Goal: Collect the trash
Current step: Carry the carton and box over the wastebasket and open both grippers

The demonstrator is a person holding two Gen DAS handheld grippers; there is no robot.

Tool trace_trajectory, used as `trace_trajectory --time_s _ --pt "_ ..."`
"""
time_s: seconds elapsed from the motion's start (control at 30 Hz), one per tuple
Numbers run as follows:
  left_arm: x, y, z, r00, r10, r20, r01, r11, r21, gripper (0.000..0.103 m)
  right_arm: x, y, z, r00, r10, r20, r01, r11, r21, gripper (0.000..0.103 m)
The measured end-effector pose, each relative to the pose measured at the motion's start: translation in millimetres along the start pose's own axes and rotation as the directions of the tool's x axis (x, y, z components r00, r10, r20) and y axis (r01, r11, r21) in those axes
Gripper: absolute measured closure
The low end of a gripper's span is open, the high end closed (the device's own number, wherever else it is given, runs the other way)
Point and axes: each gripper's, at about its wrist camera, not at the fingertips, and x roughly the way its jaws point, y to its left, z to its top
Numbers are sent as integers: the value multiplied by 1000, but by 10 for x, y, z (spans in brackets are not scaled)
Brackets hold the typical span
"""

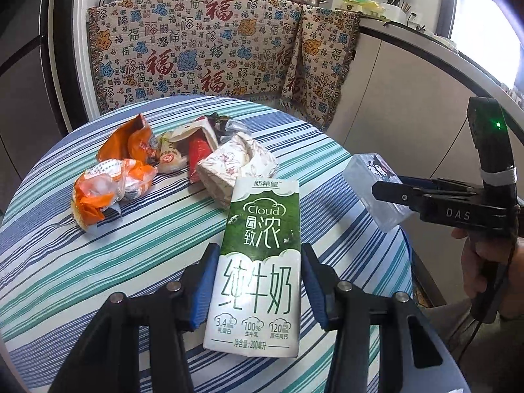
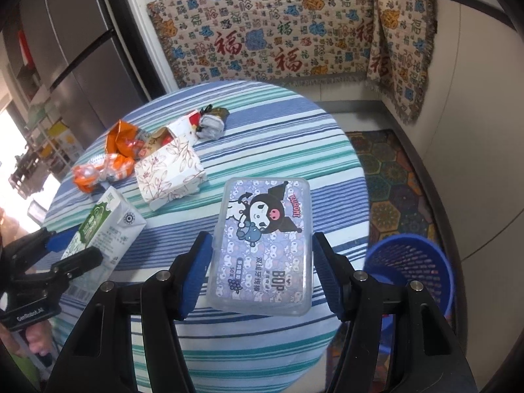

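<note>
milk carton [image 1: 258, 268] sits clamped in our left hand-held gripper [image 1: 258, 281], raised over the striped bench [image 1: 137, 249]. our right hand-held gripper [image 2: 258, 275] clamps a clear cartoon-printed box [image 2: 262, 249]. farther on lie a floral box [image 1: 235, 167] and orange wrappers [image 1: 111, 186]; a blue basket [image 2: 412, 271] stands beside the bench.

both claws [image 1: 258, 281] [image 2: 258, 271] clamped, angled downward.

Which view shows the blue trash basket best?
The right wrist view: the blue mesh basket stands on the floor beside the round table, its rim and wall visible right of the right gripper. In the left wrist view I cannot make it out.
</note>
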Motion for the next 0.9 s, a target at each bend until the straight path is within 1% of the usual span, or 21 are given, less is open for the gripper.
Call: trace_trajectory --time_s 0.07,0.17,0.3,0.37,0.47,0.57,0.7,0.83,0.9 --pt "8 -184 58 1000 -10 6 10 1000 15 53 -95 -156 -10 1000 -10 18 10 1000 23 40" --pt "71 -495 149 999 -50 12 49 998 36 53 -251 -467 -48 998 -41 46 38 997 73 39" --pt "238 -946 262 994 -114 3 113 991 66 53 -454 -982 -135 991 -114 72 103 984 142 39" --pt "346 -1206 311 990 -142 -5 142 986 83 53 -542 -1237 -180 986 -146 77 131 976 173 39" --pt "545 -1571 366 982 -185 -29 187 977 99 53 -638 -1565 -264 982 -172 82 151 965 213 39" --pt "794 -1913 397 976 -212 -54 217 969 113 53 -710 -1858 -338 978 -189 87 162 954 252 39" --pt "1137 -2218 390 965 -247 -82 256 959 124 53 -728 -2138 -367 975 -199 96 163 942 293 39" --pt "1455 -2381 361 962 -251 -109 263 958 113 53 -670 -2321 -362 972 -220 84 184 934 307 39" --pt "1546 -2418 349 962 -250 -114 262 959 111 53 -612 -2397 -376 972 -223 69 190 928 322 39"
